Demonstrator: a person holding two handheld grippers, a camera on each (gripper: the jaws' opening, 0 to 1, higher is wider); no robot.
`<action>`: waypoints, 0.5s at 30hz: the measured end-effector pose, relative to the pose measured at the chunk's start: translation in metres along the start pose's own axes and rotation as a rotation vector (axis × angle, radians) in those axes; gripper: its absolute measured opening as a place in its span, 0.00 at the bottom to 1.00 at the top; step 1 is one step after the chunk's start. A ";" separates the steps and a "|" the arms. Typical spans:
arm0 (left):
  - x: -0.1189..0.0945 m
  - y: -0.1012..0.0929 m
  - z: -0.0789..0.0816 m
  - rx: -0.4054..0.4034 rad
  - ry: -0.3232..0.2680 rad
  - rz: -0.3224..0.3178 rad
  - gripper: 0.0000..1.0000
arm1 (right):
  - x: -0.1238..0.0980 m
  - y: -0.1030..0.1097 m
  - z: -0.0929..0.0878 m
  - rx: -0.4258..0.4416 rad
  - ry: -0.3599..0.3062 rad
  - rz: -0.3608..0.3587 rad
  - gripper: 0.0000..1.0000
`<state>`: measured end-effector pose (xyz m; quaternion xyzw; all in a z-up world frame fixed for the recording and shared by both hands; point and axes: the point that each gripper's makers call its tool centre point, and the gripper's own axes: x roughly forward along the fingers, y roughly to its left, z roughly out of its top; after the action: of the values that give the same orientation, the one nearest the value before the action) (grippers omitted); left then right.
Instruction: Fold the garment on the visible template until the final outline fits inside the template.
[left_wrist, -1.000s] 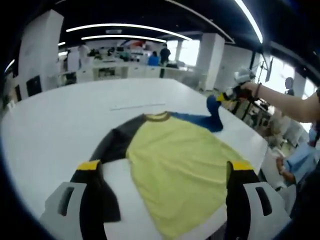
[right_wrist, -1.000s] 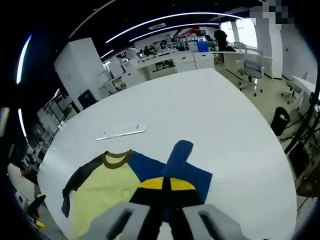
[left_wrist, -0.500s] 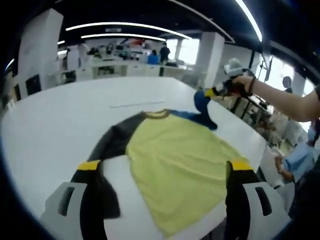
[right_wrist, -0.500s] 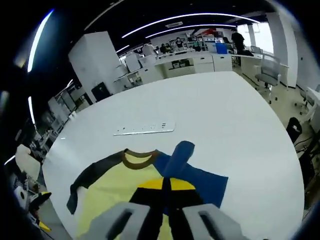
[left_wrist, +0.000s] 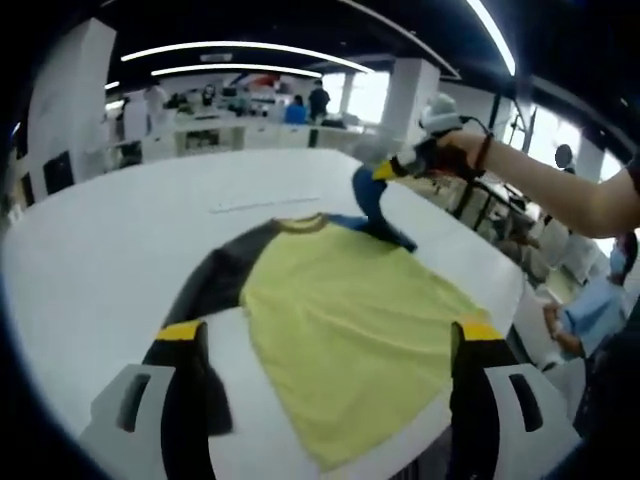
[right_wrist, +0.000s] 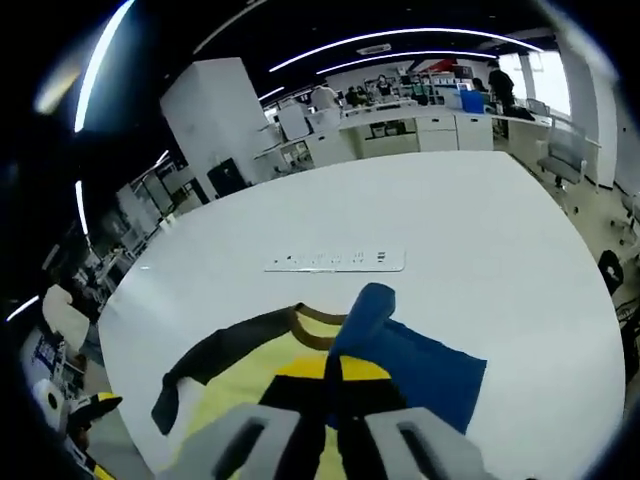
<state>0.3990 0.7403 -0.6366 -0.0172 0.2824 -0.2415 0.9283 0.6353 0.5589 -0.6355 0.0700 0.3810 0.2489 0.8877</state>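
A shirt with a yellow body, a black sleeve and a blue sleeve lies spread on a white table. My left gripper hangs open above the shirt's near hem, its jaws wide apart and holding nothing. A hand holds my right gripper up by the collar, with the blue sleeve hanging from it. In the right gripper view, my right gripper is shut on the blue sleeve. The sleeve's cuff rises over the brown collar, beside the yellow body and the black sleeve.
A thin white strip lies on the table beyond the collar. The table's edge runs close on the right, where a person's arm reaches in. Desks, chairs and people stand in the room behind.
The right gripper has carried the lifted blue sleeve inward, from the shirt's outer side toward the collar. The left gripper has stayed open above the hem.
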 end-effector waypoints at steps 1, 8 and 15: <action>0.000 0.000 -0.001 -0.003 0.003 0.000 0.97 | 0.002 0.004 -0.001 -0.006 0.002 0.005 0.00; 0.000 0.003 -0.003 -0.011 0.007 0.003 0.96 | 0.011 0.028 -0.004 -0.023 0.012 0.043 0.00; 0.000 0.006 -0.007 -0.014 0.020 0.003 0.96 | 0.021 0.052 -0.005 -0.044 0.013 0.078 0.00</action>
<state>0.3983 0.7466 -0.6438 -0.0209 0.2935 -0.2380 0.9256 0.6233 0.6143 -0.6362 0.0637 0.3779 0.2923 0.8761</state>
